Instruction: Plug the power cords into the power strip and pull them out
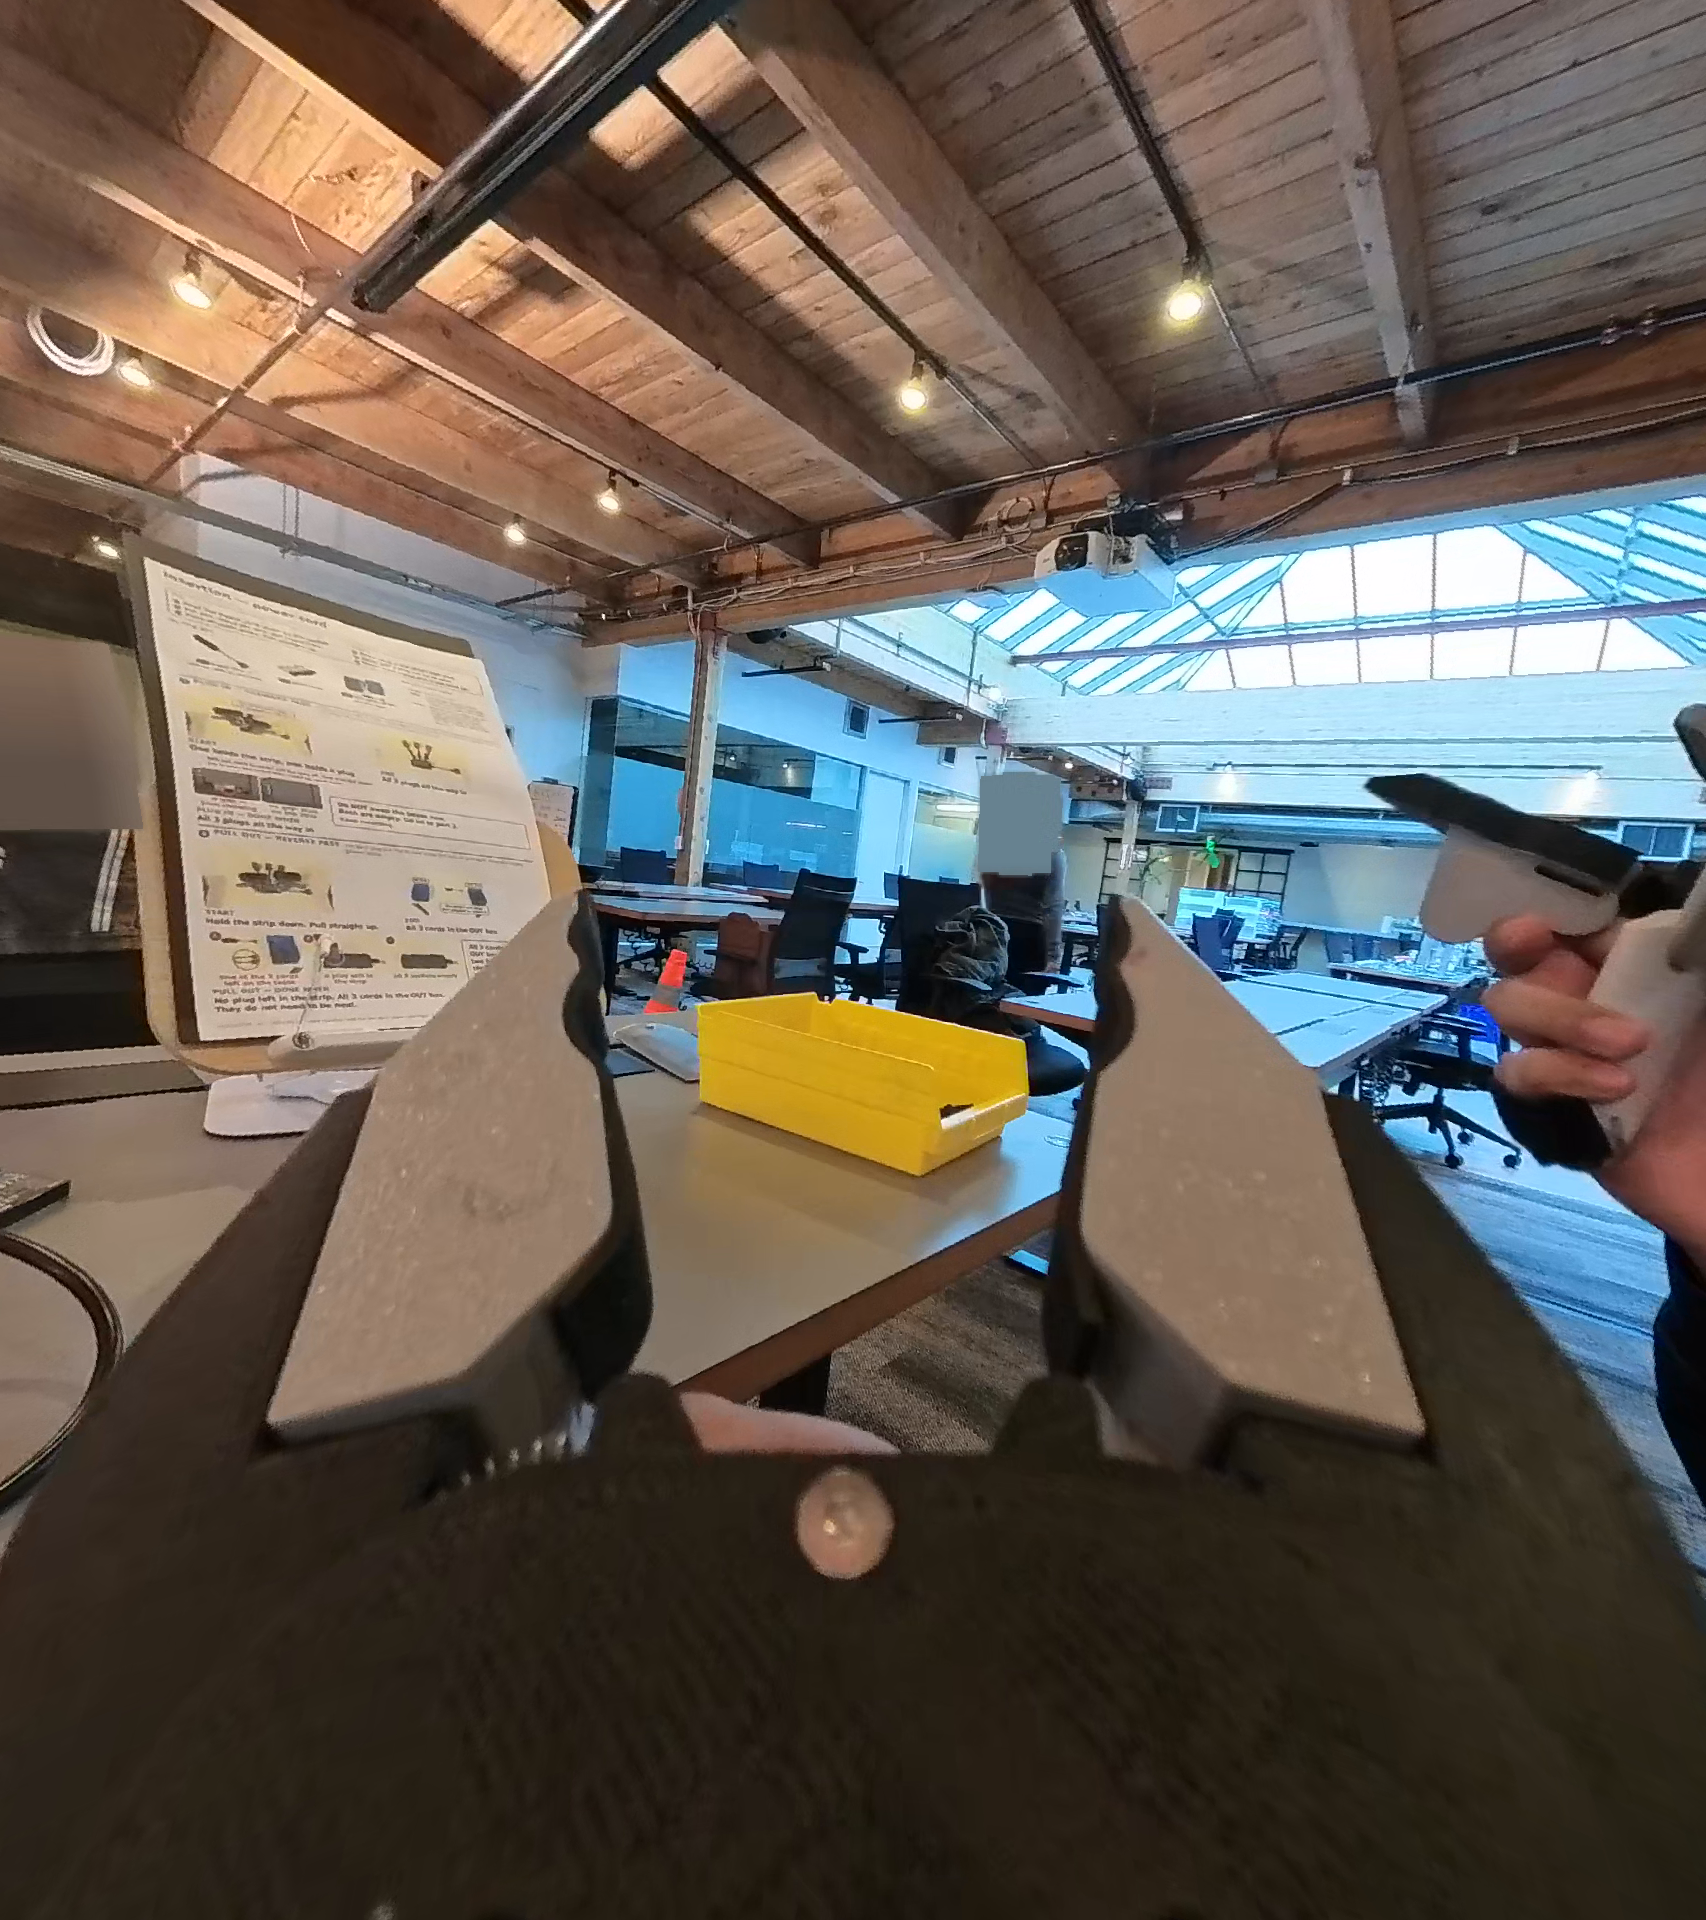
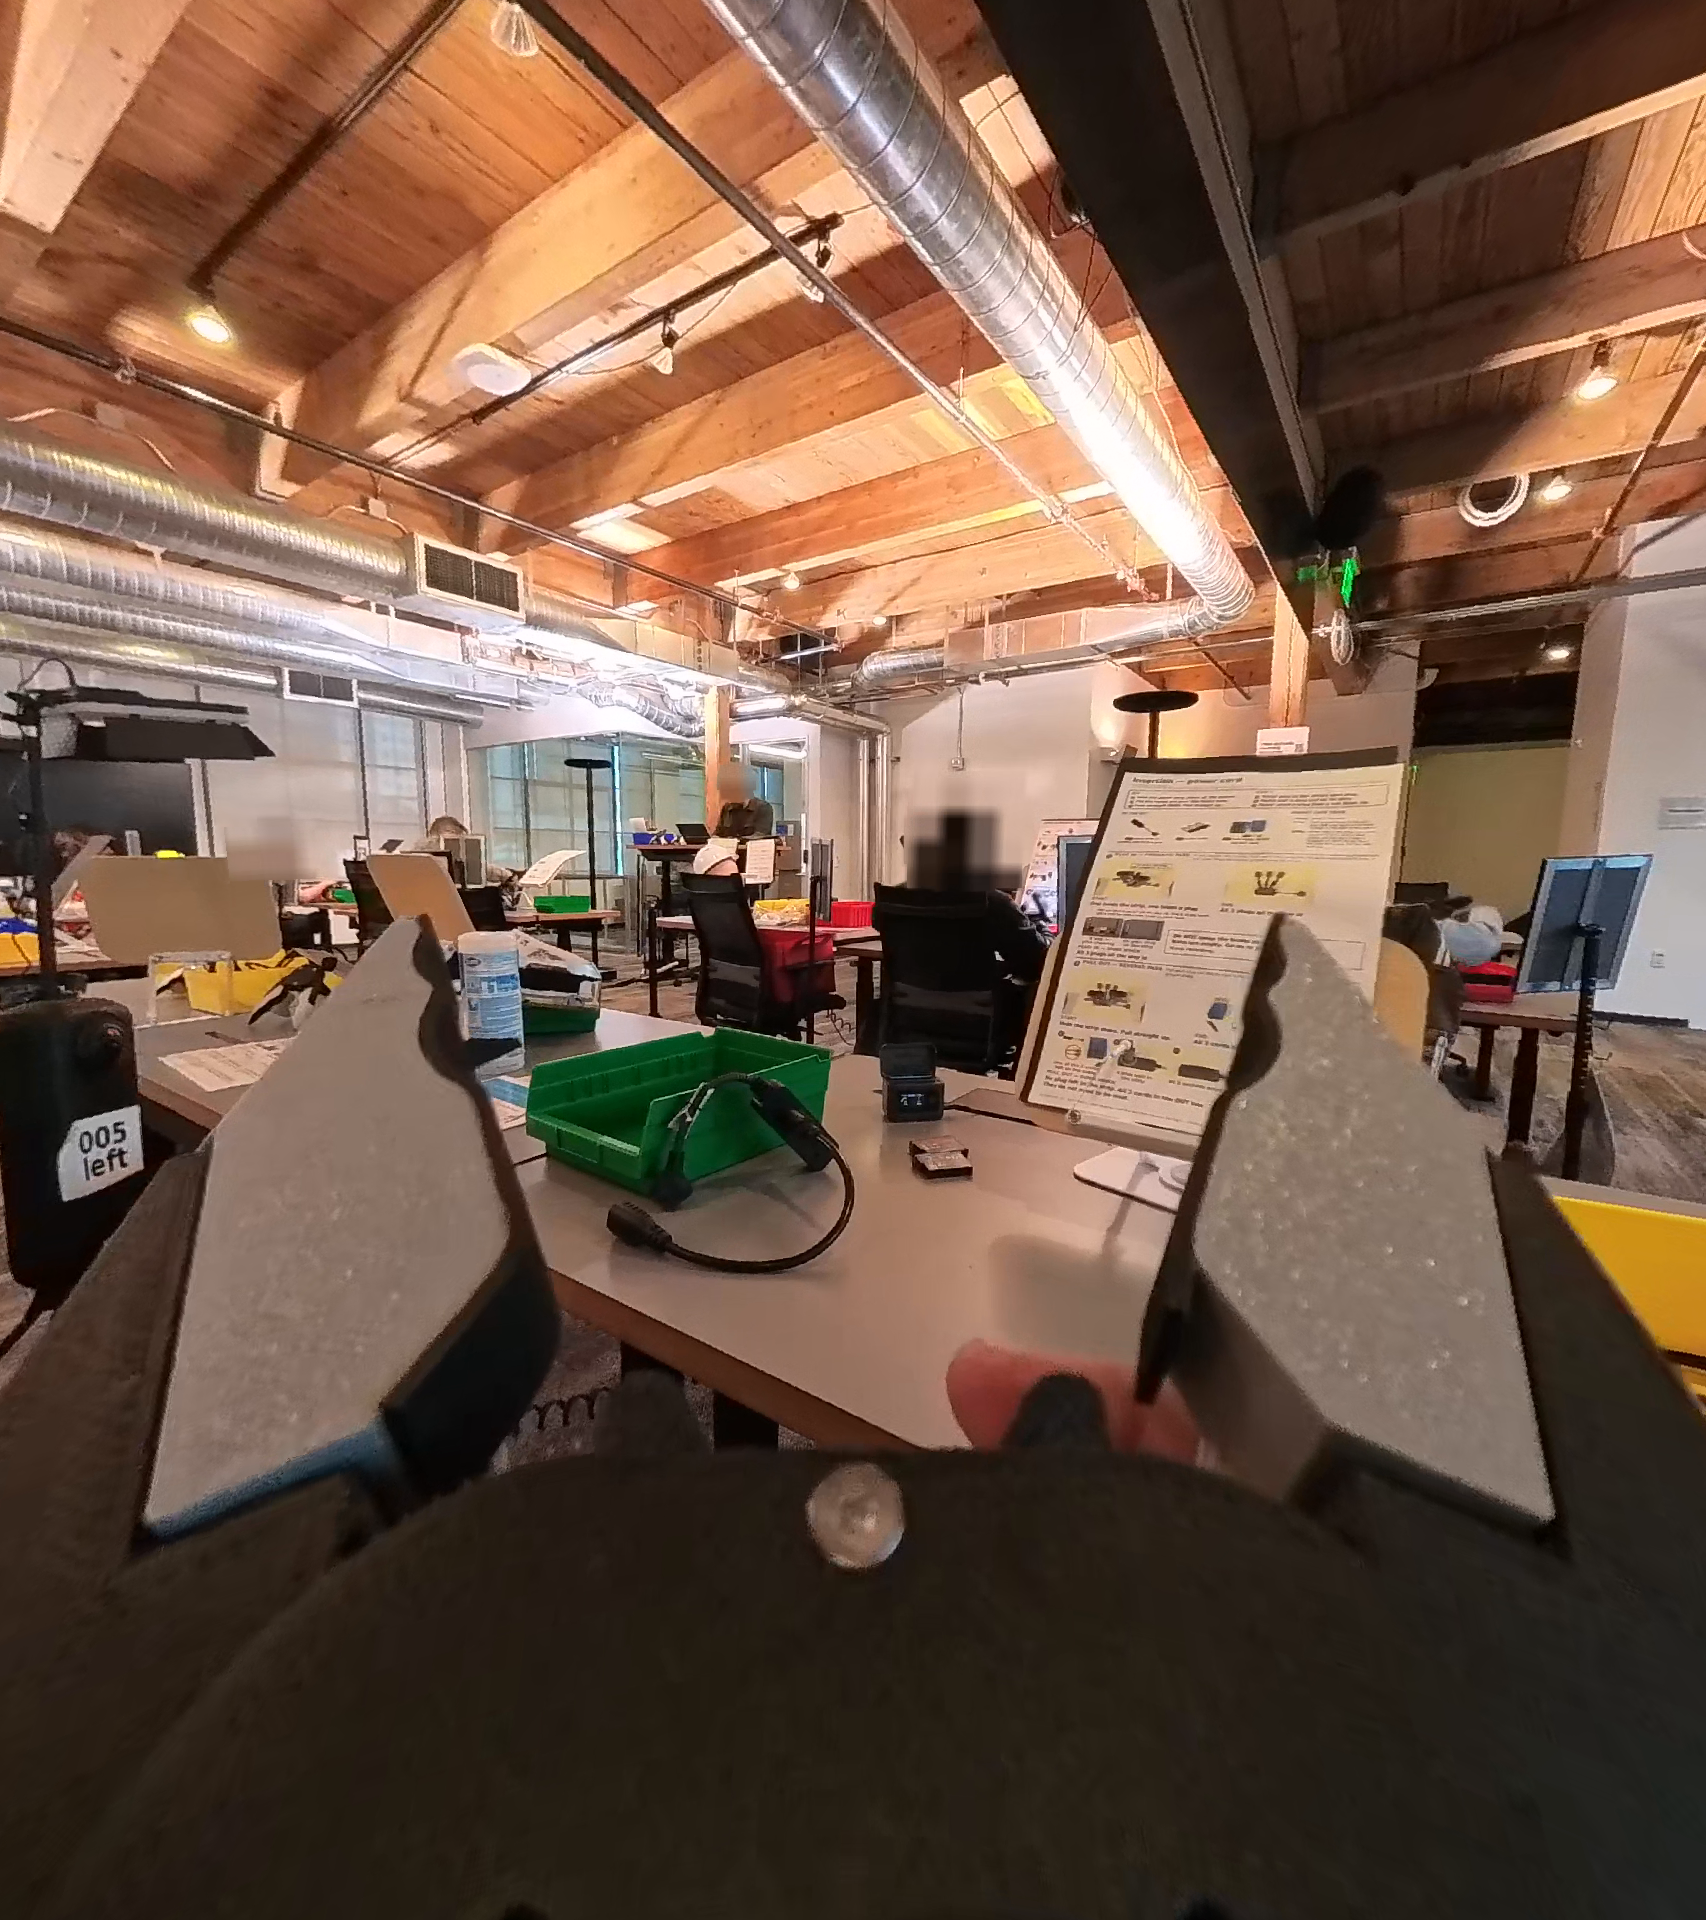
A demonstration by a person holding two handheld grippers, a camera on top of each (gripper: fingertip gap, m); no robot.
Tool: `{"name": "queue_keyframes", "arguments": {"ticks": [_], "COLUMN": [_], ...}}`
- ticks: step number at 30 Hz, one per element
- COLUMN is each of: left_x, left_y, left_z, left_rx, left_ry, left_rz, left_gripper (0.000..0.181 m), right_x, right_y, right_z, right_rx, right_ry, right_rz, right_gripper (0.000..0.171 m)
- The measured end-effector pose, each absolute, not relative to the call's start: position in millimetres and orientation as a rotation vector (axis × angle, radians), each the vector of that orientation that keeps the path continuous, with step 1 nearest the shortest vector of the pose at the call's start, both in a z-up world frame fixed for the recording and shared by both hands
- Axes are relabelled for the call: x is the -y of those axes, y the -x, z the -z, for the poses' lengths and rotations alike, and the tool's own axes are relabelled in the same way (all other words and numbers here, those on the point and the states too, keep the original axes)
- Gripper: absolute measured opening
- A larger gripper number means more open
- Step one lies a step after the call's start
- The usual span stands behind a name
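My left gripper (image 1: 849, 935) is open and empty, held above the grey table (image 1: 807, 1236) and facing a yellow bin (image 1: 859, 1081). My right gripper (image 2: 849, 956) is open and empty, held above the table edge. In the right wrist view a black power cord (image 2: 755, 1216) hangs out of a green bin (image 2: 662, 1101) and curls onto the table, its plug (image 2: 639, 1226) lying flat. The right gripper also shows at the right edge of the left wrist view (image 1: 1597, 862), in a hand. No power strip is in view.
An instruction sheet on a stand (image 1: 340, 810) stands at the table's back, also in the right wrist view (image 2: 1213, 935). A small black box (image 2: 911, 1081) and dark flat packs (image 2: 942, 1155) lie near it. A black cable loop (image 1: 49, 1382) lies at the left. Office desks and chairs stand behind.
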State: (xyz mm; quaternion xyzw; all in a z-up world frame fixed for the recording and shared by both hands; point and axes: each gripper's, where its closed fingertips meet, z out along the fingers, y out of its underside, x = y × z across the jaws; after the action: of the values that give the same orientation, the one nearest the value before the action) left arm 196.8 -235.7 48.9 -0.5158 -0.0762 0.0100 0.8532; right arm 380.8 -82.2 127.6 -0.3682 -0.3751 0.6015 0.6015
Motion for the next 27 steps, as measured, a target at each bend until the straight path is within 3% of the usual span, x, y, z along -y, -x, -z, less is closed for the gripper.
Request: {"name": "queue_keyframes", "arguments": {"ticks": [1, 27], "left_x": [236.0, 241.6], "left_y": [-196.7, -194.3], "left_z": [-49.2, -51.0], "left_rx": [0.161, 0.164], "left_ry": [1.085, 1.086], "left_rz": [-0.022, -0.034], "left_gripper": [0.092, 0.088], "right_x": [81.3, 75.9], "right_y": [-382.3, -379.1], "right_z": [-128.7, -126.9], "right_rx": [0.864, 0.859], "right_ry": [0.851, 0.869], "right_rz": [-1.394, -1.400], "right_gripper": [0.145, 0.144]}}
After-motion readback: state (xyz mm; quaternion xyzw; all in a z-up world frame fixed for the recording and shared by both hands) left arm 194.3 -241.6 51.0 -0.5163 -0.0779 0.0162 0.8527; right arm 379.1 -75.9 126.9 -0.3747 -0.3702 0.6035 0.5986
